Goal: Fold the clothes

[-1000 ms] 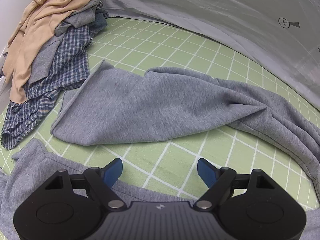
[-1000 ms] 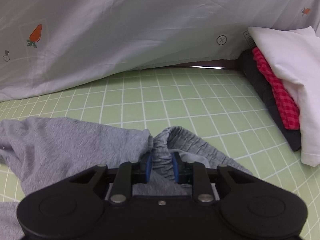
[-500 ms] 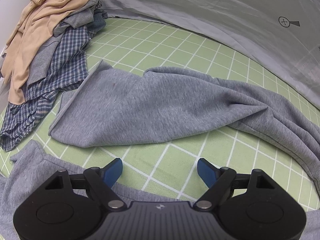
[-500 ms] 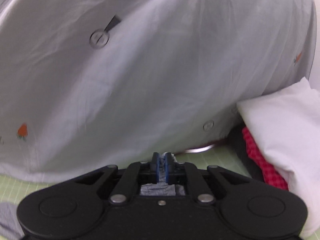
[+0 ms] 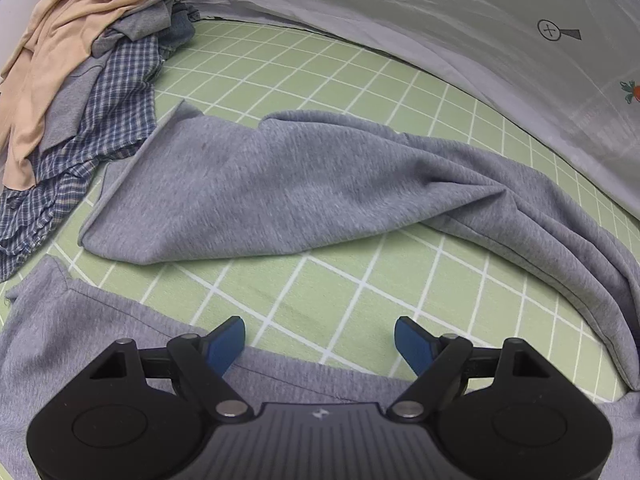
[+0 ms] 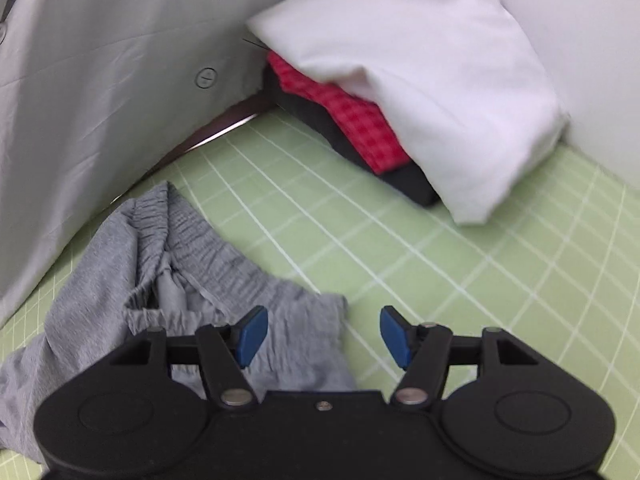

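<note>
Grey sweatpants (image 5: 304,192) lie spread over the green grid mat (image 5: 304,292), one leg across the middle and another along the near edge. My left gripper (image 5: 320,344) hovers open above the gap between the legs, nothing between its blue pads. In the right wrist view the elastic waistband end of the grey sweatpants (image 6: 192,264) lies bunched at the left. My right gripper (image 6: 323,334) is opening above its right edge; its pads press on nothing.
A heap of unfolded clothes (image 5: 80,80), beige, grey and blue plaid, sits at the far left. A folded stack (image 6: 400,92) of white, red check and black stands at the far right. A pale printed sheet (image 5: 460,20) hangs behind the mat.
My right gripper was shut on the waistband, lifted it toward the sheet, and now stands open with the waistband dropped on the mat. The view has rolled. The left gripper has stayed put.
</note>
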